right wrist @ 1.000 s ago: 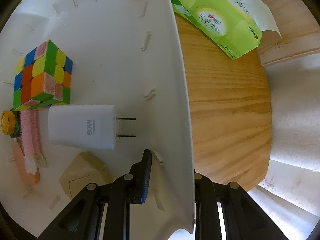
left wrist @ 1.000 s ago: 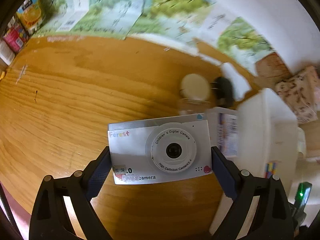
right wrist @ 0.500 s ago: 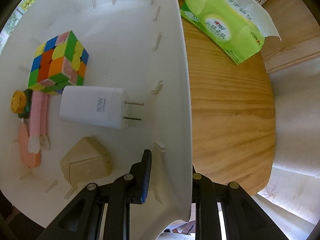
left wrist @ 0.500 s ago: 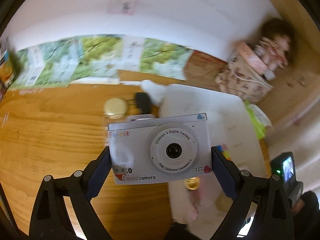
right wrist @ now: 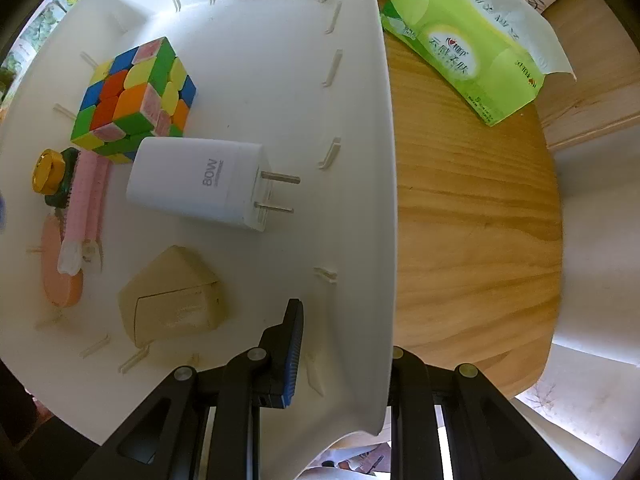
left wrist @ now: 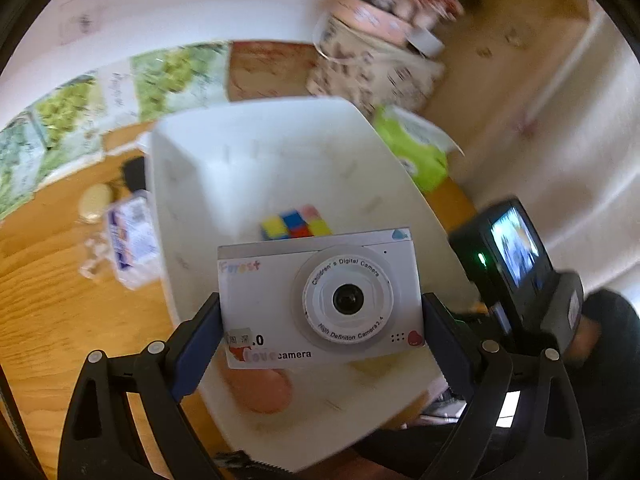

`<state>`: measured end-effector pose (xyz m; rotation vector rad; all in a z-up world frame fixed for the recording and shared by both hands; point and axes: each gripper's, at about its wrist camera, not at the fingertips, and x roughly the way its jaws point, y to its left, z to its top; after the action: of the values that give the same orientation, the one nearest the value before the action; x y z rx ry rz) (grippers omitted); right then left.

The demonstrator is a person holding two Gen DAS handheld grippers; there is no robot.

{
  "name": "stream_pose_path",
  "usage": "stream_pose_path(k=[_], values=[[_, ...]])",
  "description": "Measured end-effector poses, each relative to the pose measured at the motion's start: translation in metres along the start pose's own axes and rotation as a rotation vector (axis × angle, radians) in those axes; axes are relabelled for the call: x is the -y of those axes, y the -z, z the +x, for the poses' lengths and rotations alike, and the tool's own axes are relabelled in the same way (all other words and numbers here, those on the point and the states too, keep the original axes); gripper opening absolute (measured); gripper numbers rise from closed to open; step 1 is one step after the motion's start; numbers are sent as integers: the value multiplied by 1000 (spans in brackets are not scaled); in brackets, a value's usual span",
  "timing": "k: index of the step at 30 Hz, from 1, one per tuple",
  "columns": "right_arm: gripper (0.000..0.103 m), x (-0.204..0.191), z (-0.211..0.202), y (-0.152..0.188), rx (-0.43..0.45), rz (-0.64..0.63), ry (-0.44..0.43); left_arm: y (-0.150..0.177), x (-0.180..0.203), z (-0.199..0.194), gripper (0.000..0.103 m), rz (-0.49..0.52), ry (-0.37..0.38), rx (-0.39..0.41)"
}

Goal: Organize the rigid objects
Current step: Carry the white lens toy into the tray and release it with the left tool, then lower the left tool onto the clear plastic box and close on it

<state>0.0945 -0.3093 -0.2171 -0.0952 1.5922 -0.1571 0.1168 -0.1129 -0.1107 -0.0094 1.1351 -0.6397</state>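
The white bin (right wrist: 360, 128), its wall pinched by the right gripper (right wrist: 344, 360), already holds a puzzle cube (right wrist: 132, 96), charger (right wrist: 200, 184) and other items. The left gripper (left wrist: 320, 328) clamps the toy camera (left wrist: 320, 300) above it; loose items, blurred, apparently remain on the table (left wrist: 60, 300)

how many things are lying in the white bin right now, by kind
puzzle cube: 1
white charger plug: 1
beige block: 1
pink brush: 1
orange oval piece: 1
gold-capped small item: 1
total: 6 in the white bin
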Motion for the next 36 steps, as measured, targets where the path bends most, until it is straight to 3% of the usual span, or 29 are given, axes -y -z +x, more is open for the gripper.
stream_pose_path(k=[3,7,13,25,36], values=[[23,8,7,6,3,1,-11,2,11,9,95,37,10,-45],[24,12,9,7,3,-1,-13,2,18,9,95,63,8,-43],[23,12,8,1,-5,1,-18,-2,-2,4,95,8,-37,-23],[23,15,16,-10,-26,58,2,-14,-101,-35,95,-210,-192,111],[23,19,18,-16,-63,169,41,-34,-199,-37,95,-460,-298,114]])
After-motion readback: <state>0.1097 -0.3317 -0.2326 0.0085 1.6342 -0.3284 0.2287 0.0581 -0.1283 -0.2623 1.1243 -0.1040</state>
